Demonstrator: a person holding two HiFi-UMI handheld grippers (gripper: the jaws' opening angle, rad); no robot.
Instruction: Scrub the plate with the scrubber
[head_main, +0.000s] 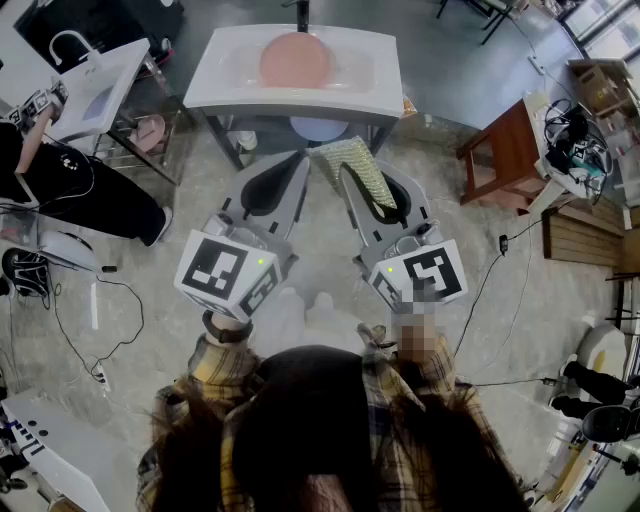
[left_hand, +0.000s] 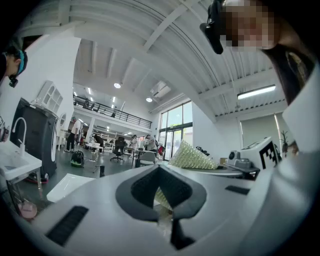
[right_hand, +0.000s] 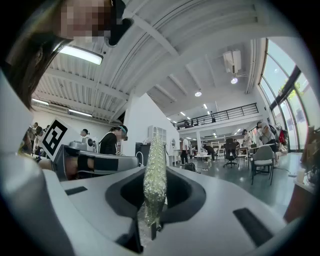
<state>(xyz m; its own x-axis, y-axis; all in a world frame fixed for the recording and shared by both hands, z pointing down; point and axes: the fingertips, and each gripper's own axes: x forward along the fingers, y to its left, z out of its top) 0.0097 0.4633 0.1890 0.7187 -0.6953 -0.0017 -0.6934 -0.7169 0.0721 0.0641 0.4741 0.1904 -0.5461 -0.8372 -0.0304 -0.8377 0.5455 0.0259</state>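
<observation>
The right tongs (right_hand: 150, 220) were pinching the scrubber (right_hand: 154, 180) by its lower edge, so that most of the pale yellow-green mesh pad stood free beyond the tips. The left tongs (left_hand: 161, 172) were pressed together on nothing, just beside the right pair. The pink plate (head_main: 295, 60) lay well apart from both tongs, straight ahead of their tips, inside the white sink (head_main: 215, 80).

The scrubber looked light, soft and springy. It would probably fold under pressure, so a deeper bite near its middle should scrub more firmly. The plate seemed stiff and smooth, likely slippery and perhaps breakable, so the left tongs would best steady it at the rim.

No brand or lettering was readable. Only the black-and-white square marker (head_main: 225, 272) on each cube showed.
</observation>
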